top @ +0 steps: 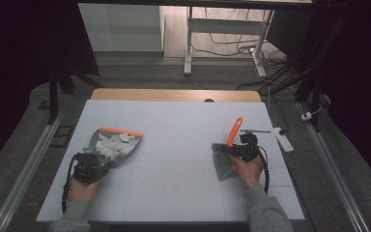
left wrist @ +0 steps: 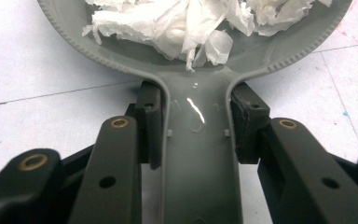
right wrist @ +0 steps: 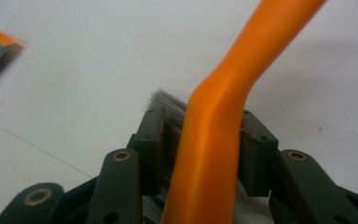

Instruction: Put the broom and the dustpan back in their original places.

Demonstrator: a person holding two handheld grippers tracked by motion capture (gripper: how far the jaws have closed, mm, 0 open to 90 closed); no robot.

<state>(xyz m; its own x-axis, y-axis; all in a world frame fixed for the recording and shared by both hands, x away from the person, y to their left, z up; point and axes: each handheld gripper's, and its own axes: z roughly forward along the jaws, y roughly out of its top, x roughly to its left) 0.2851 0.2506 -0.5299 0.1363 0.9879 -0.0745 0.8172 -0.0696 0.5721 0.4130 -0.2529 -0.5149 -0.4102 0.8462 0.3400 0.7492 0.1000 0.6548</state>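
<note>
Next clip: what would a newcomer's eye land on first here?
Probably the bright orange brush at the right of the white table, its handle running up between the right hand-held gripper's jaws, with a gap showing on one side. Next, the grey dustpan at the left, heaped with crumpled white paper, its handle clamped by the left hand-held gripper.

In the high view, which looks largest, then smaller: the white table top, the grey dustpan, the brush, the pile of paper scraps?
1. White table top.
2. Grey dustpan and brush: about alike, so I do not rank them.
3. Pile of paper scraps, lying inside the dustpan.
</note>
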